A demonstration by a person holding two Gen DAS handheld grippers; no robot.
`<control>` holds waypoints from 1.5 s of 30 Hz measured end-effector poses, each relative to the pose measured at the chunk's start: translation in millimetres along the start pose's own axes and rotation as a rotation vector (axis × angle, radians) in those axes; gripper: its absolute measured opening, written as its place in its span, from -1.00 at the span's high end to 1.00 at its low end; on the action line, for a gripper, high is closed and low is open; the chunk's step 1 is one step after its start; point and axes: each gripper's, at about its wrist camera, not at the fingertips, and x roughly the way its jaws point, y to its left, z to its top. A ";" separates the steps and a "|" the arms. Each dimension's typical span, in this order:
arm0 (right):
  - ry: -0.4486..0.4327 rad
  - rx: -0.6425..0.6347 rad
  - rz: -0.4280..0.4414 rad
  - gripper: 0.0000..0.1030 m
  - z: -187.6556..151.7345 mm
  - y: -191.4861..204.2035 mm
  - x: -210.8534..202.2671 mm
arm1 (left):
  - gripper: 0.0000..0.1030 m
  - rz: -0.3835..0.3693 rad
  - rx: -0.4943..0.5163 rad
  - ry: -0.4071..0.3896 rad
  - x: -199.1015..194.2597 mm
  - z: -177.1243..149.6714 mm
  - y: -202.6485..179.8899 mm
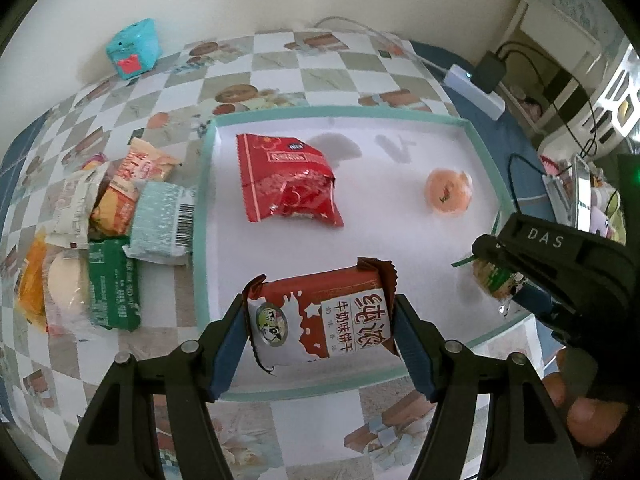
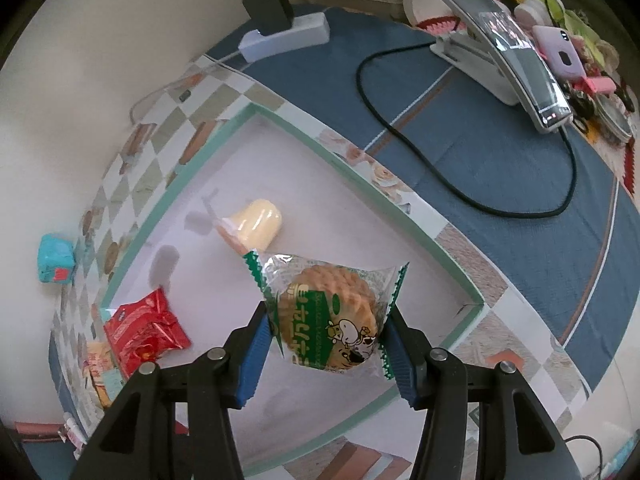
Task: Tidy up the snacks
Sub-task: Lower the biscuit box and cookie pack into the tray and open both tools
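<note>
Snacks fill both grippers above the white tray (image 1: 486,152). Nearest, the left gripper (image 1: 320,328) clamps a red-and-white biscuit packet (image 1: 320,316) printed 牛奶味饼干 with a cow badge; the right gripper (image 2: 326,338), its housing marked "DAS", pinches a clear, green-edged cookie pack (image 2: 328,316) bearing a cartoon cow. Farther in the tray lie a red foil bag (image 1: 288,180) and an orange jelly cup (image 1: 448,190). More packets (image 1: 116,240) are heaped left of the tray.

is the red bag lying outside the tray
No, the red bag lies on the white floor inside the tray, right of its green rim.
</note>
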 end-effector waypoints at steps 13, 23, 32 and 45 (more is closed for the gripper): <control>0.031 0.011 -0.025 -0.12 5.0 4.9 8.2 | -0.38 0.014 0.043 0.042 15.7 0.0 -10.2; 0.044 0.014 -0.033 -0.12 5.0 5.0 16.6 | -0.38 0.022 0.060 0.064 25.1 -1.2 -12.6; 0.051 0.011 -0.039 -0.14 6.8 4.0 20.3 | -0.39 0.017 0.068 0.078 30.5 -1.1 -13.4; 0.045 0.018 -0.042 -0.20 5.0 2.3 21.5 | -0.65 -0.007 0.060 0.048 23.0 -1.2 -12.5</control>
